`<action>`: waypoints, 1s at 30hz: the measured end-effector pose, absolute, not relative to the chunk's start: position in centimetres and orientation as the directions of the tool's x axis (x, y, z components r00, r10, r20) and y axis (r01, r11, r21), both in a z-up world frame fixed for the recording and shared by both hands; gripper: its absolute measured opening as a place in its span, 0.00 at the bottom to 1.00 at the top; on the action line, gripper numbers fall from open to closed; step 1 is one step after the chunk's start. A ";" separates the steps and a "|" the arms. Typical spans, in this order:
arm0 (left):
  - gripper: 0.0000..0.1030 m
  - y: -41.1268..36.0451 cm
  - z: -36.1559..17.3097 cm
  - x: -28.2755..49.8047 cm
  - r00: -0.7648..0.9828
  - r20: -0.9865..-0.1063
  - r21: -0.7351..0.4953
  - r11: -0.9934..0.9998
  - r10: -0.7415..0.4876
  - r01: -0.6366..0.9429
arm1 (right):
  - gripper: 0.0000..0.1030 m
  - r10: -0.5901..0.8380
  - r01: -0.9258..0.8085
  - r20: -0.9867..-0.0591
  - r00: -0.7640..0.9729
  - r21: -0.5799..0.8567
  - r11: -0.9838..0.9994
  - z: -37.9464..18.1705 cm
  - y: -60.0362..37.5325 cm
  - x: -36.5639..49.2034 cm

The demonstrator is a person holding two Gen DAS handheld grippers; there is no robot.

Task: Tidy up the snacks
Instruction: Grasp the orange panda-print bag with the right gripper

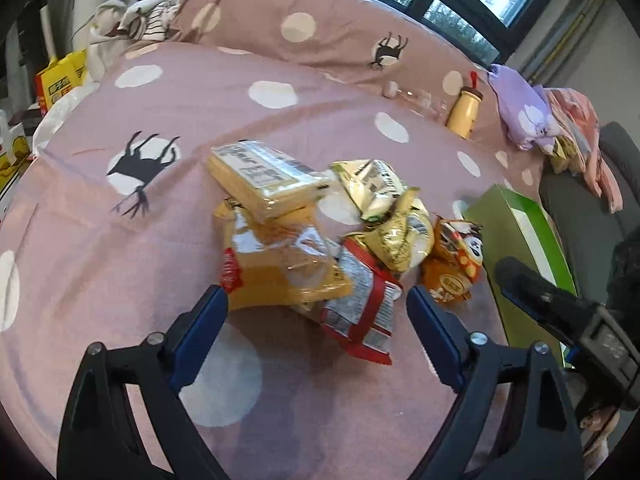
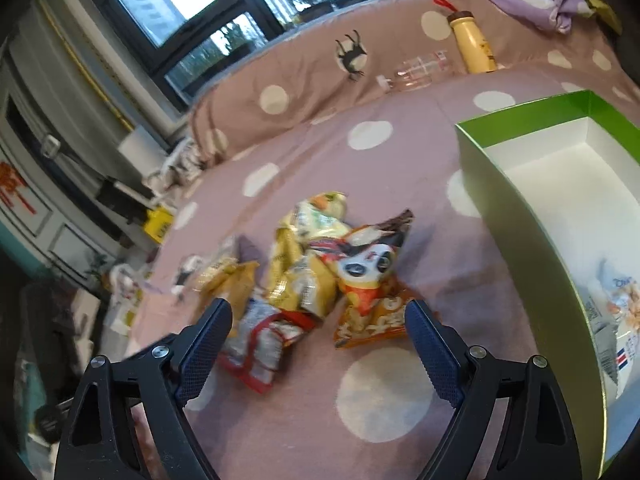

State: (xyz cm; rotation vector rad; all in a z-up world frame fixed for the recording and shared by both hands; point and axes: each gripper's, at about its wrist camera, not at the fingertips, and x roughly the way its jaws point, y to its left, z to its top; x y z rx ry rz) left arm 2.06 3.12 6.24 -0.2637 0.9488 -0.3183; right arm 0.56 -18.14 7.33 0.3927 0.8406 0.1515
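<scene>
left tool point(image 1: 317, 305): wide apart, empty | snack pile point(image 1: 320, 240): ahead | green box point(image 1: 524, 240): beside pile

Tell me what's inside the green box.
The right wrist view shows one white snack packet lying against the near wall of the green box; the rest of the white floor is bare. That wall hides the packet's lower edge.

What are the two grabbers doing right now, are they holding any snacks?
Left gripper: open, holding nothing, poised over the snack pile.
Right gripper: open, holding nothing, near the panda snack bag.
</scene>
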 end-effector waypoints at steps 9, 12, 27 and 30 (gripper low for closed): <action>0.83 2.5 6.3 1.8 0.553 -0.741 -0.348 0.922 -0.381 0.169 | 0.79 0.183 0.043 -0.769 0.612 0.264 0.963 5.0 -17.3 3.8; 0.83 2.7 6.4 1.9 0.557 -0.737 -0.353 0.921 -0.382 0.166 | 0.68 0.148 0.042 -0.789 0.597 0.214 0.976 4.3 -17.3 4.3; 0.83 3.7 7.0 1.8 0.585 -0.717 -0.366 0.919 -0.379 0.146 | 0.31 0.226 -0.024 -0.795 0.563 0.257 0.966 5.8 -15.9 1.3; 0.83 3.6 7.1 1.7 0.587 -0.717 -0.359 0.921 -0.375 0.150 | 0.31 0.295 -0.080 -0.799 0.524 0.298 0.951 6.2 -15.1 0.6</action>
